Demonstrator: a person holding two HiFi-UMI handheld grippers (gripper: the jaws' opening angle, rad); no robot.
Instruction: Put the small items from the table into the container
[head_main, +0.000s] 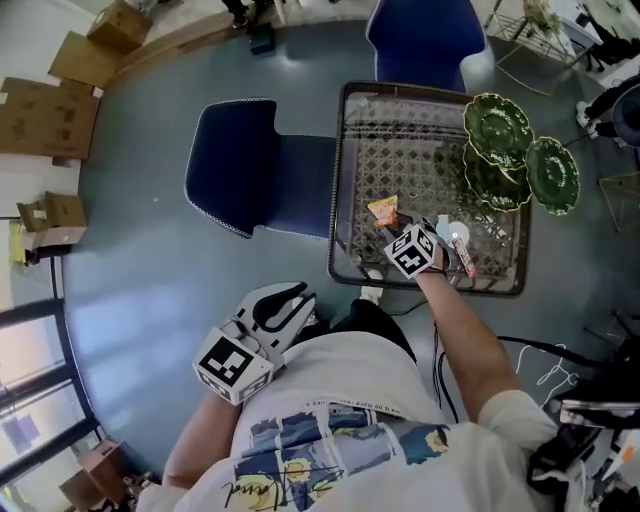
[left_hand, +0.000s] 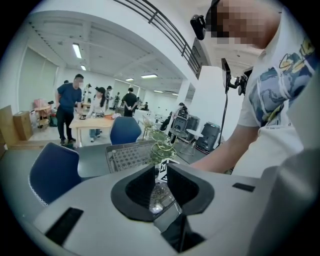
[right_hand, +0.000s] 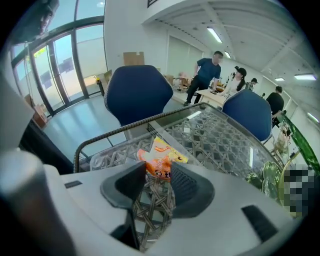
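An orange snack packet (head_main: 383, 209) lies on the wicker-patterned glass table (head_main: 343, 180), near its front left. My right gripper (head_main: 395, 232) hovers right over it, pointing steeply down. In the right gripper view the packet (right_hand: 159, 159) sits at the fingertips of my right gripper (right_hand: 159, 181), whose jaws stand apart; I see no pad pressing on it. A shiny disc (head_main: 457, 235) and a red stick-shaped packet (head_main: 466, 262) lie just right of that hand. Green leaf-shaped dishes (head_main: 497, 128) are stacked at the table's right. My left gripper (head_main: 298, 300) is held by my torso, jaws slightly apart and empty (left_hand: 160, 172).
A blue chair (head_main: 262, 165) stands left of the table and another (head_main: 425, 35) behind it. Cardboard boxes (head_main: 45, 115) lie at the far left. A wire rack (head_main: 535, 45) stands at the back right. People stand round a wooden table (left_hand: 92, 121) far off.
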